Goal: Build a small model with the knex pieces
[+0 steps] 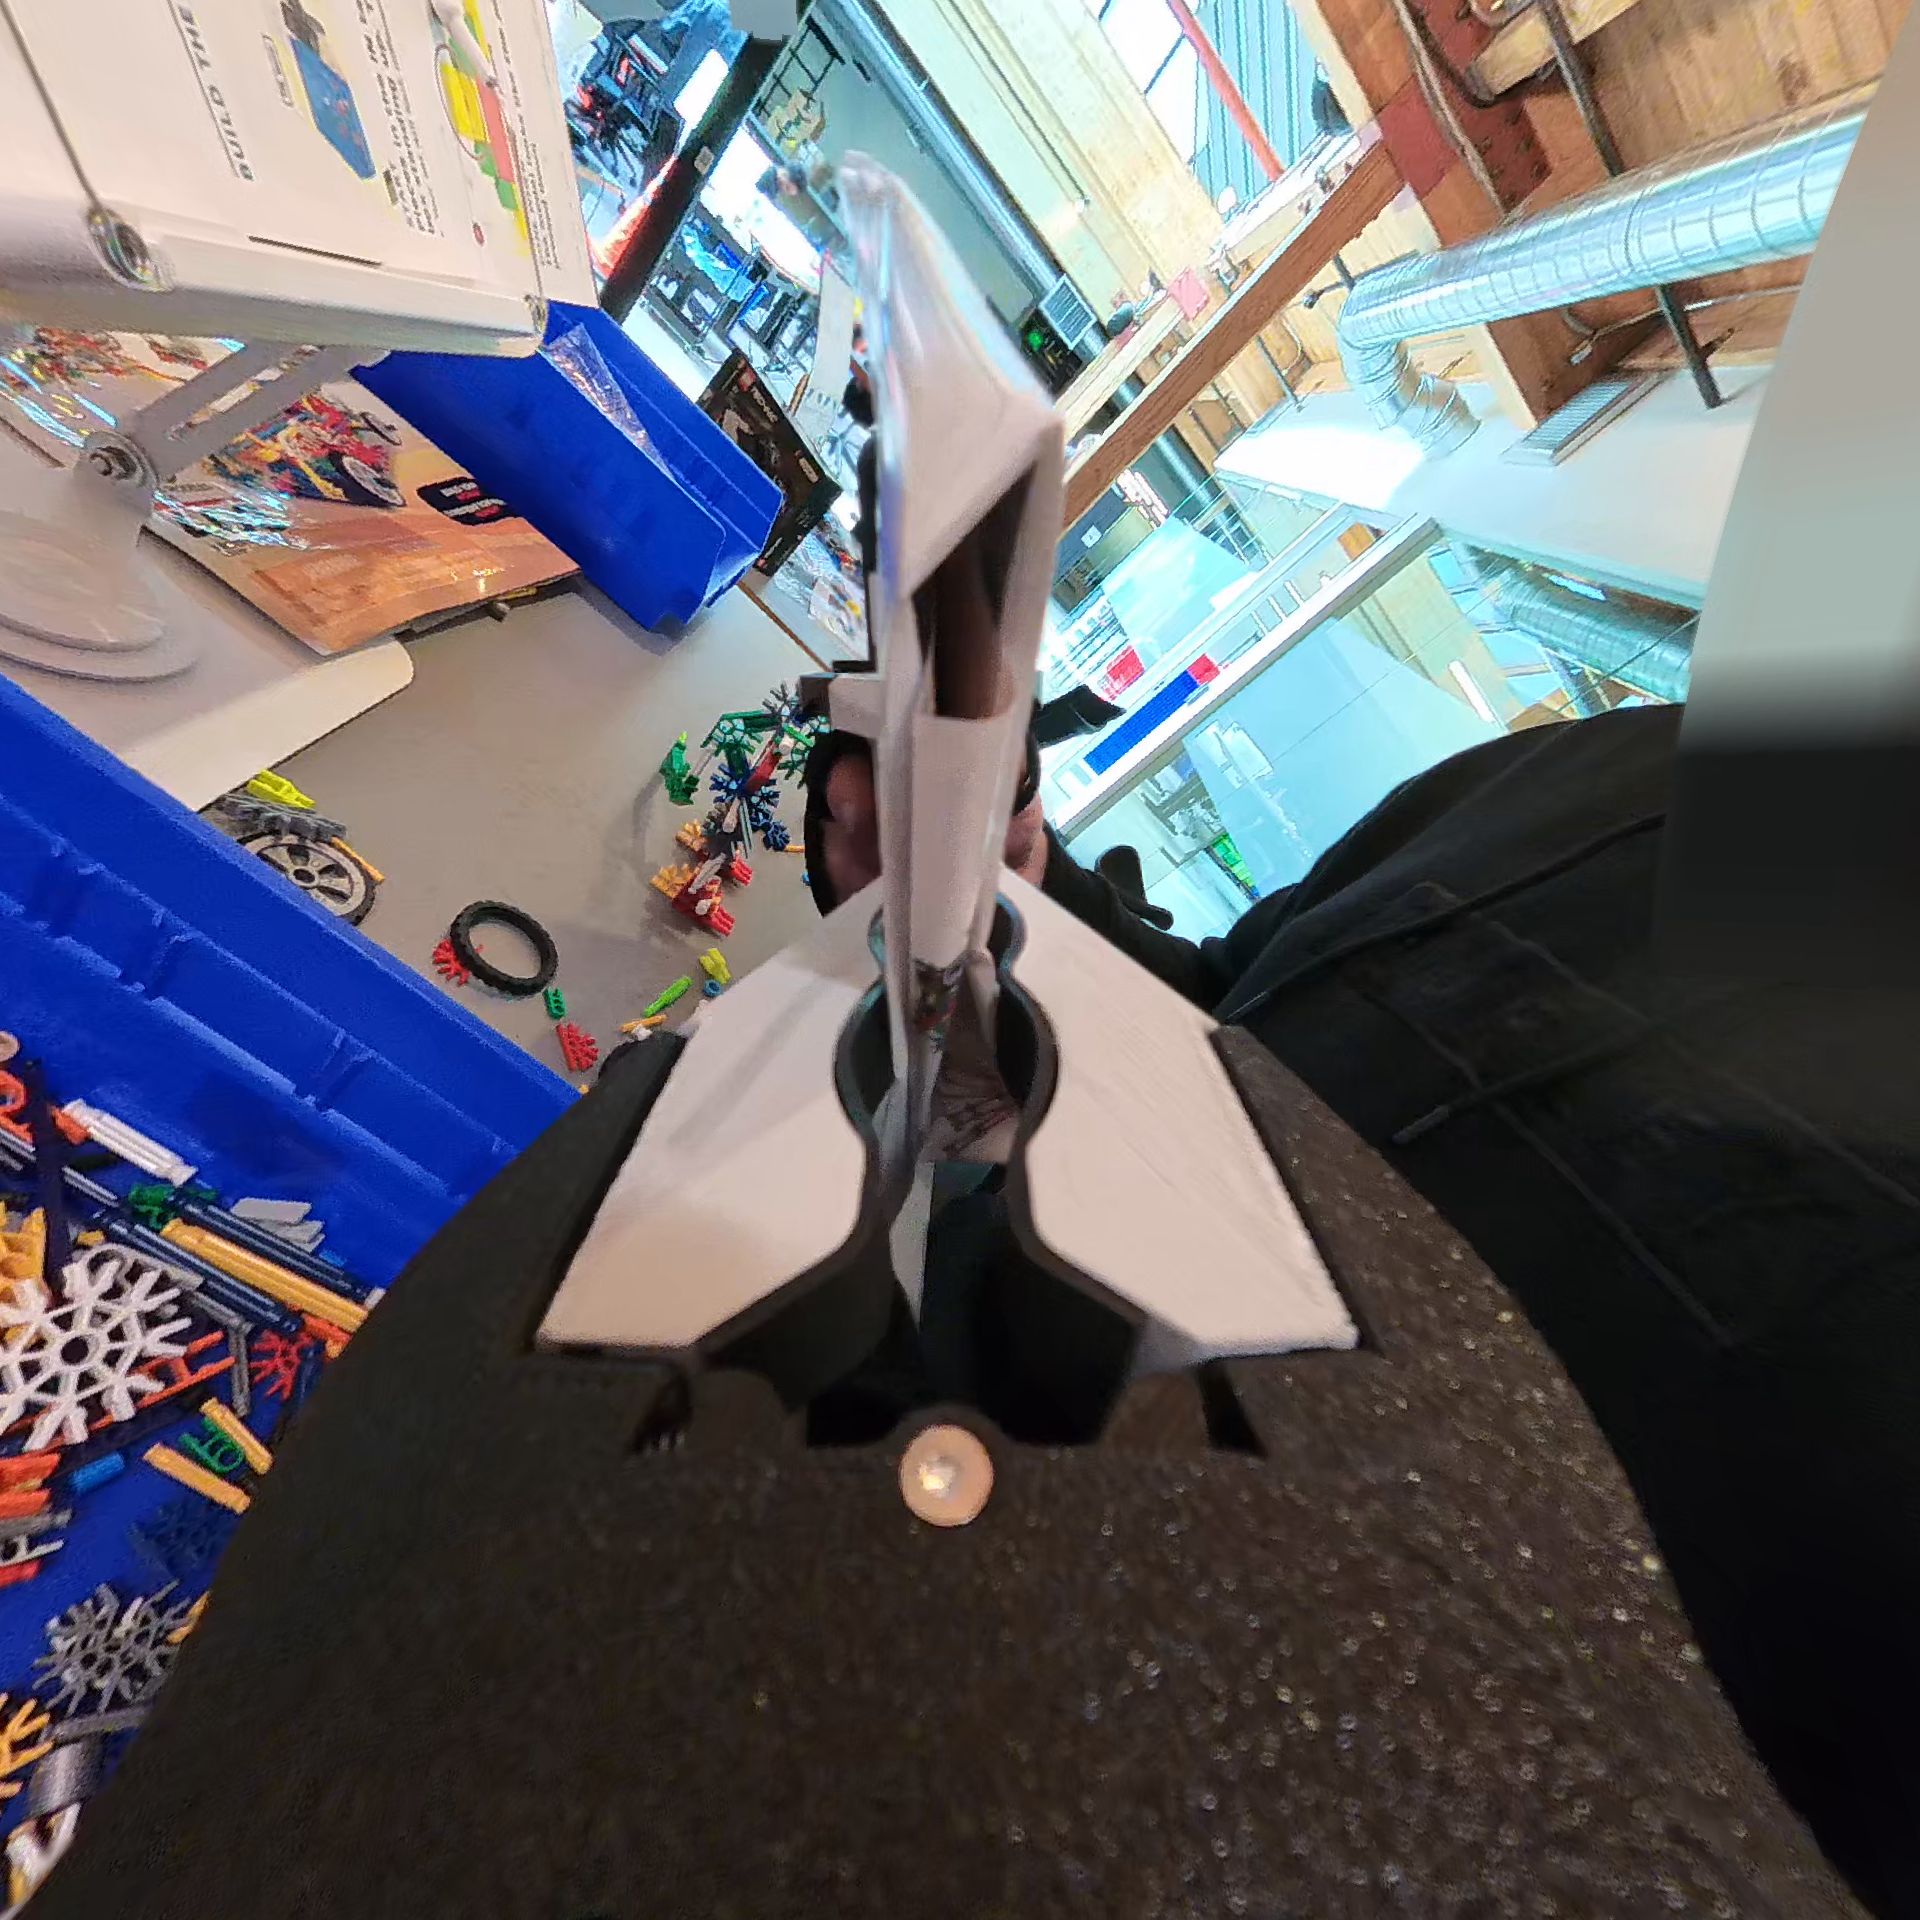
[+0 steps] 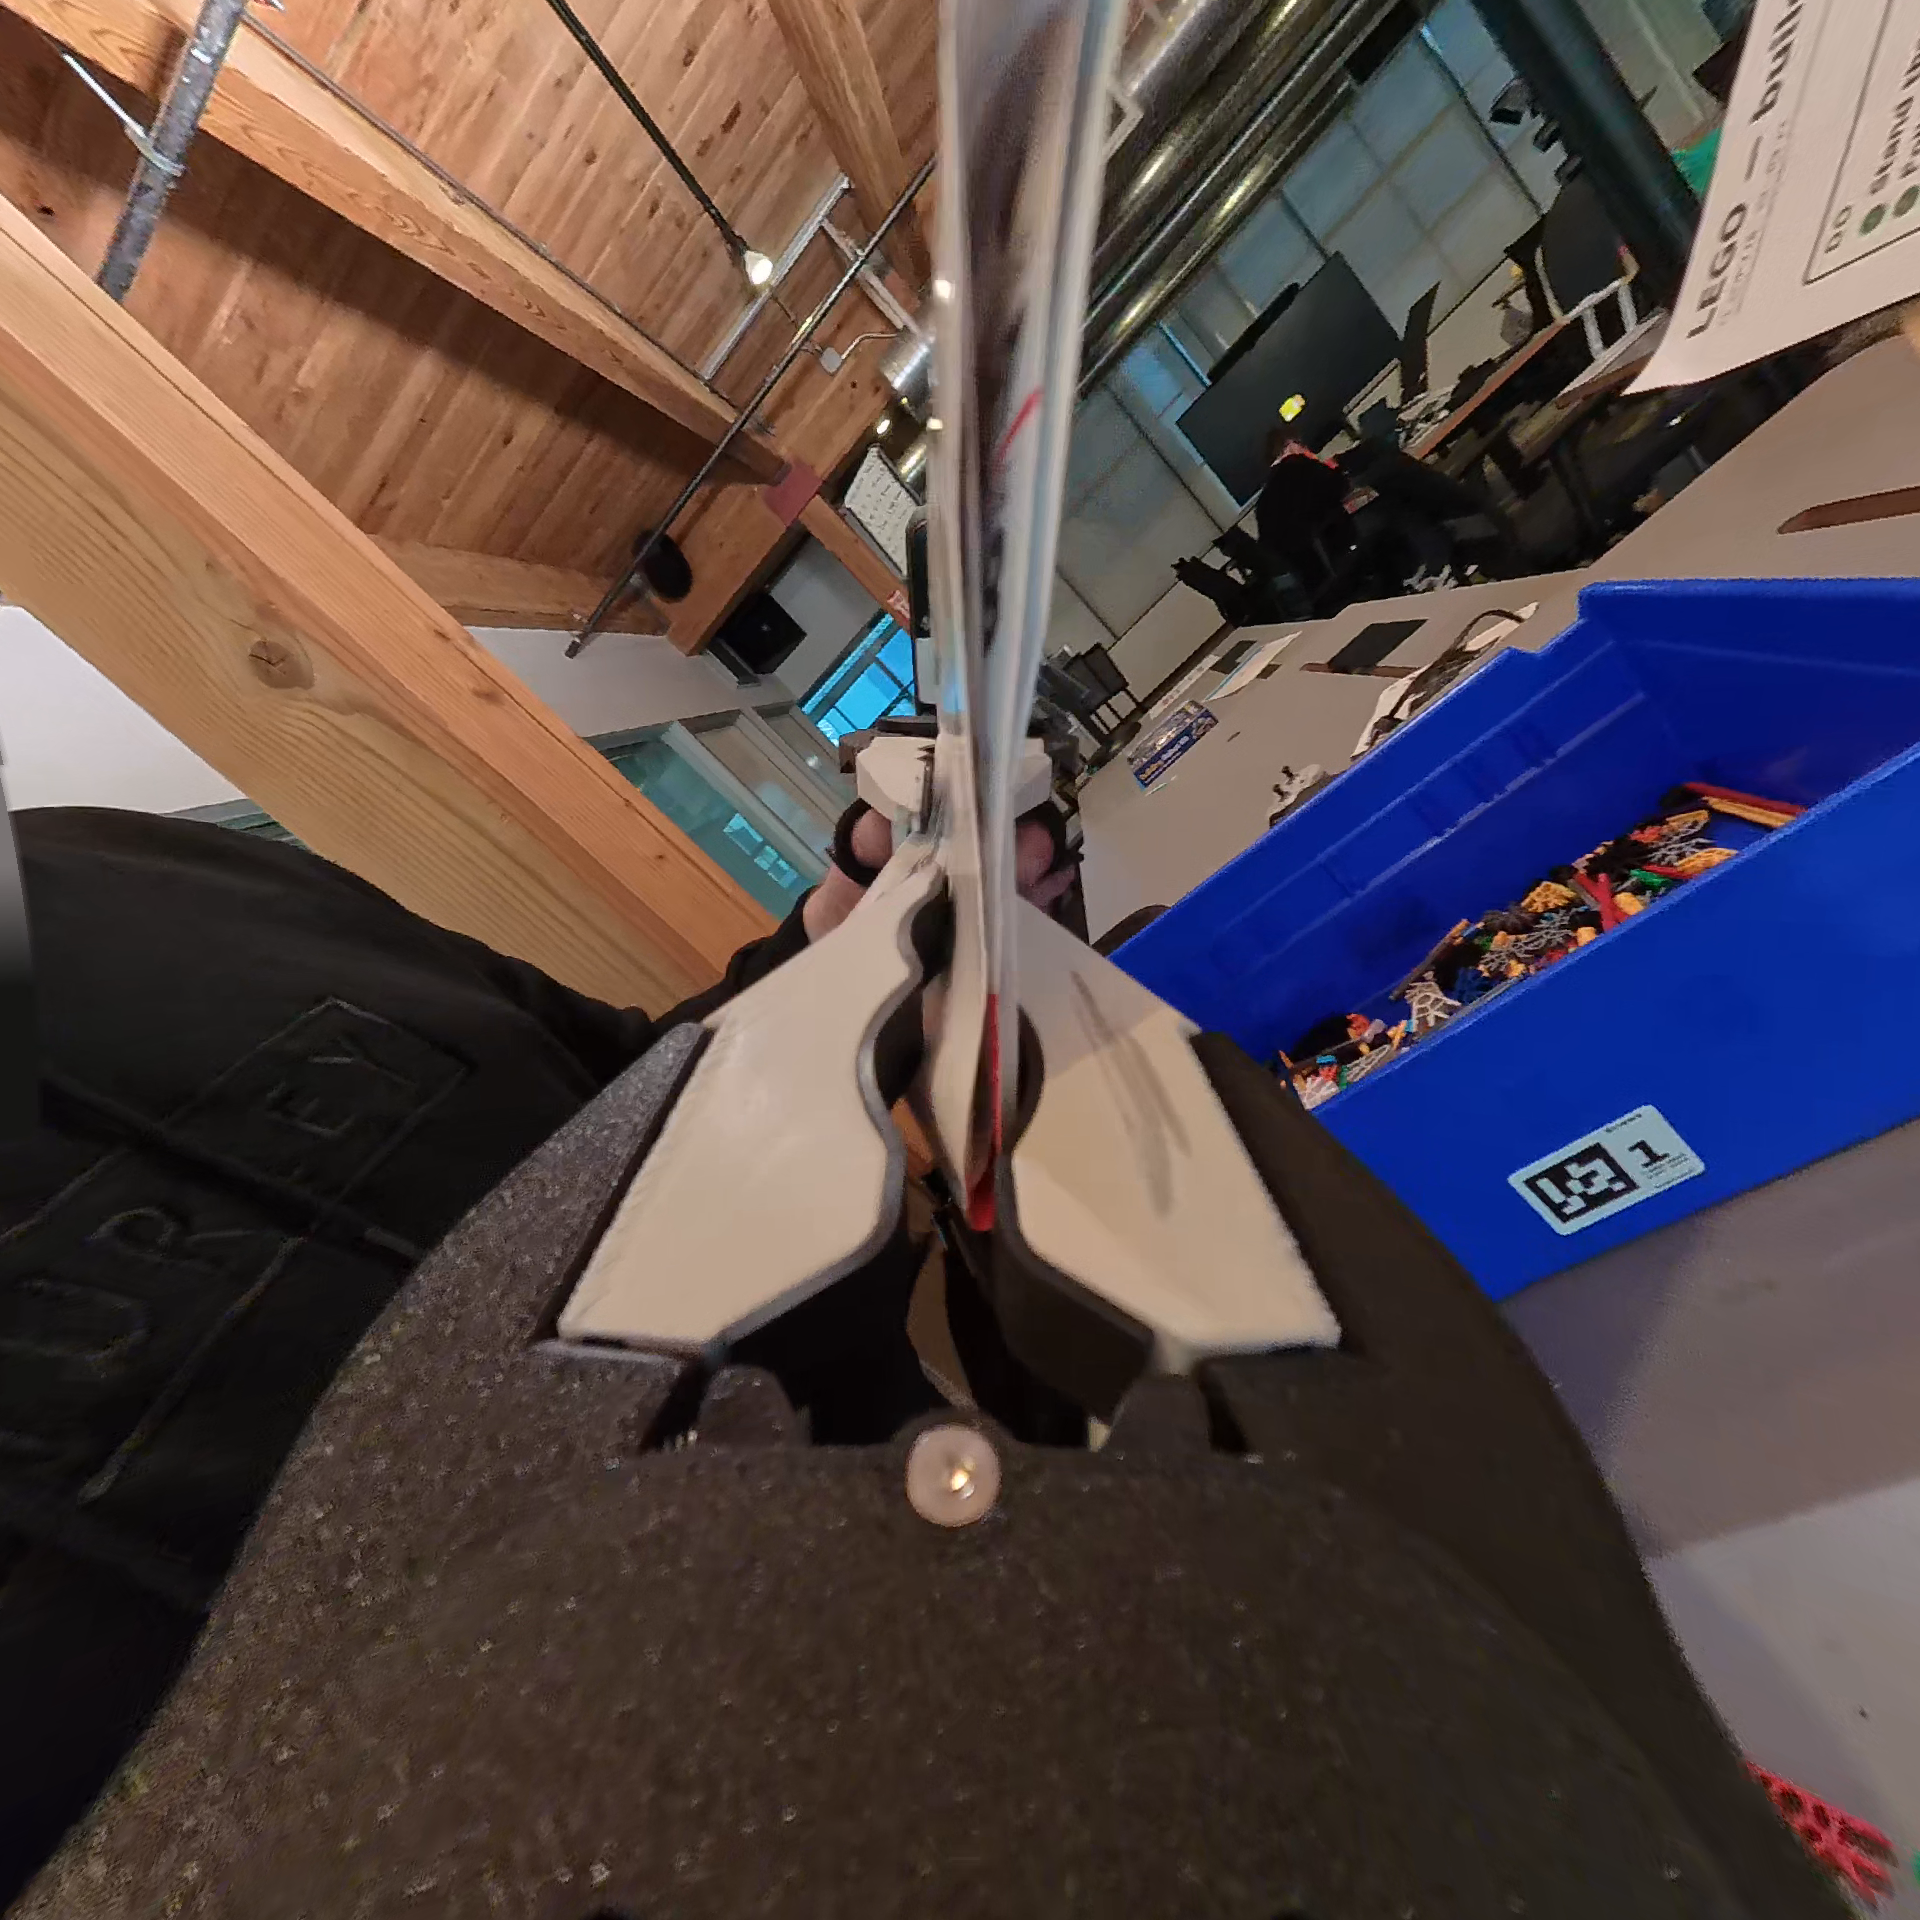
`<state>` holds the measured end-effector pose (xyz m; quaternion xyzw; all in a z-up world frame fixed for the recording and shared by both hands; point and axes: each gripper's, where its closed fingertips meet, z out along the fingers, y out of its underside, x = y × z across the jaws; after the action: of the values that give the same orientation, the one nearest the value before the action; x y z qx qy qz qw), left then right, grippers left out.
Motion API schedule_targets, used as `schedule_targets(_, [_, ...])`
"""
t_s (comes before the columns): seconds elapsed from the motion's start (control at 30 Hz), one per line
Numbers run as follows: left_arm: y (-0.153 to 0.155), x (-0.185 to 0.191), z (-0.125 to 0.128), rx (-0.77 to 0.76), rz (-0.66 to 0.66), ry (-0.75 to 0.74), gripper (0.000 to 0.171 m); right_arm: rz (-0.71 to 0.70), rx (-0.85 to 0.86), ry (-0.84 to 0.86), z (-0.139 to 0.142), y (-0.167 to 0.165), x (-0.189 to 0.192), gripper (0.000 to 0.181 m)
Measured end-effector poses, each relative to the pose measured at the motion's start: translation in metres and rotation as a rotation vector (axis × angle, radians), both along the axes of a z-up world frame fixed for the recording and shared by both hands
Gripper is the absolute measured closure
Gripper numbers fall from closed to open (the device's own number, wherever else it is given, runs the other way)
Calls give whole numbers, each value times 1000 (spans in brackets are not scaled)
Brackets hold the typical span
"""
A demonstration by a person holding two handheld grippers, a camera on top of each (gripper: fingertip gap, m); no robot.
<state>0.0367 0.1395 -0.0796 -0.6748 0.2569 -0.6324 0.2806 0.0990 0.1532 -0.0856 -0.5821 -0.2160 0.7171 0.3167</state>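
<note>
Presently seen edge-on in both wrist views: a thin glossy booklet (image 1: 940, 582), lifted clear of the grey table (image 1: 540, 748) and spanning the gap between the two tools.

Near end seated deep in the left gripper (image 1: 951, 935), closed on the pages. Sheets running down the centre line between the white fingers (image 1: 748, 1143), past the tips and into the black throat behind them. Pages fanning apart above the tips, so judged only loosely stacked.

Opposite end clamped likewise in the right gripper (image 2: 977, 935), closed on the pages, with a red-edged sheet showing low between the fingers. Each tool visible small at the far end of the booklet in the other's view.

For a sound hold:
- Apply even pressure at both ends; thin paper judged liable to slip or crease.
- Avoid pulling the ends apart or twisting one against the other; tearing judged likely.
- Hold the spine line straight between the tools.

Below and to the left: a small model of coloured building pieces (image 1: 727, 821), a black tyre (image 1: 504, 951) and loose pieces on the table, well apart from the booklet. Farther out, a blue bin (image 1: 260, 1039) filled with rods and snowflake-shaped connectors (image 1: 94, 1340). To the right, a dark sleeve (image 1: 1455, 987).
</note>
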Motion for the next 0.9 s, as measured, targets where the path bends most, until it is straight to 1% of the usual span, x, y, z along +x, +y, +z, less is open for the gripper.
schedule_targets(0.27, [7,-4,2,-16,37,-27,135,-24,-9,28,3,5,-2,181])
schedule_targets(0.4, [6,-5,11,-24,56,-53,114,-31,1,45,5,6,-1,181])
schedule_targets(0.47, [6,-6,11,-21,70,-46,110,-46,2,63,7,9,2,181])
schedule_targets(0.6, [3,-1,5,-51,83,-42,110,-81,2,98,11,16,7,181])
schedule_targets(0.77, [0,6,4,-48,96,-53,134,-95,-11,118,11,20,11,181])
schedule_targets(0.9, [0,7,5,-39,108,-50,145,-95,-23,126,10,20,11,181])
